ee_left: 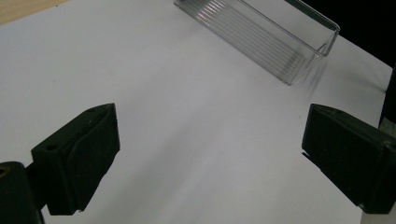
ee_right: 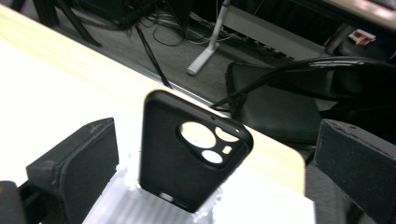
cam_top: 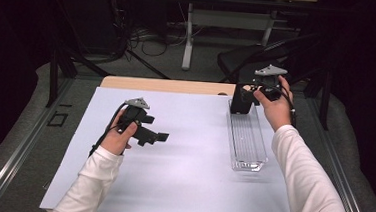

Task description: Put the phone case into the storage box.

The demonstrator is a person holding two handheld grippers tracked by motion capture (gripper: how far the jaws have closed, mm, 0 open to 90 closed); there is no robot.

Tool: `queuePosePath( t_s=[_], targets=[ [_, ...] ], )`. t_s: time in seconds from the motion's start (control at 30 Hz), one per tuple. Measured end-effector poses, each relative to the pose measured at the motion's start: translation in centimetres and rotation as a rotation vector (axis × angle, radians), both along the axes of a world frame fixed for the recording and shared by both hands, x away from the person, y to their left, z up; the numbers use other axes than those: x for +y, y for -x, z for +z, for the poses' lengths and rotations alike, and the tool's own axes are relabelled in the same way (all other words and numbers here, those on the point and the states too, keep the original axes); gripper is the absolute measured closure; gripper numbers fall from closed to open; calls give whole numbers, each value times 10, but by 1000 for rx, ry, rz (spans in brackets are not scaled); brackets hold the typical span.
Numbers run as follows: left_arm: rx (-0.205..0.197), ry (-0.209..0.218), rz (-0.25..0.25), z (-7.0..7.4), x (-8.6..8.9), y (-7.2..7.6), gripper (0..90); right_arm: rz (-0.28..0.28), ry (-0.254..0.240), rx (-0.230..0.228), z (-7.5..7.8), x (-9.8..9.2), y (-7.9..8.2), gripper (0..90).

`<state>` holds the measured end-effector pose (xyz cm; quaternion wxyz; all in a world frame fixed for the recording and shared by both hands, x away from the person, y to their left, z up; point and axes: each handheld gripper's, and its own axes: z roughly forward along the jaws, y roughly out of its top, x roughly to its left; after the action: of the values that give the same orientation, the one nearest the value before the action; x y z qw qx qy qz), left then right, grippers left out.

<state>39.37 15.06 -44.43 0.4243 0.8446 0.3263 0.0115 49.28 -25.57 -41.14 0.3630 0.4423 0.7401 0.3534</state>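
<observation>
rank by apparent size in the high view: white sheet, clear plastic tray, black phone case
1. flat white sheet covering the table, largest
2. long clear ribbed plastic tray
3. black soft phone case with camera cutouts, smallest, standing in the tray's far end

phone case (ee_right: 187,154): black, camera cutouts, standing upright, slightly tilted, in the tray's far end
tray (cam_top: 247,140): clear ribbed plastic, long, on the table's right side
</observation>
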Motion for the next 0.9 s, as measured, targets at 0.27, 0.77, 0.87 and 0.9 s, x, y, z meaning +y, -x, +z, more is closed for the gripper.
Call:
queuePosePath(
  t_s=[0.27, 0.77, 0.87, 0.9],
  targets=[
    [0, -1, 0, 0, -1, 0, 45, -7, -83, 29, 6, 1, 2, 0],
    [1, 5, 2, 1, 1, -1, 45, 9, -96, 42, 11, 7, 6, 0],
    [0, 4, 1, 1, 1, 0, 45, 13, -100, 43, 11, 8, 7, 0],
    [-1, 3, -1, 1, 1, 0, 45, 17, -101, 44, 11, 8, 8, 0]
  ],
)
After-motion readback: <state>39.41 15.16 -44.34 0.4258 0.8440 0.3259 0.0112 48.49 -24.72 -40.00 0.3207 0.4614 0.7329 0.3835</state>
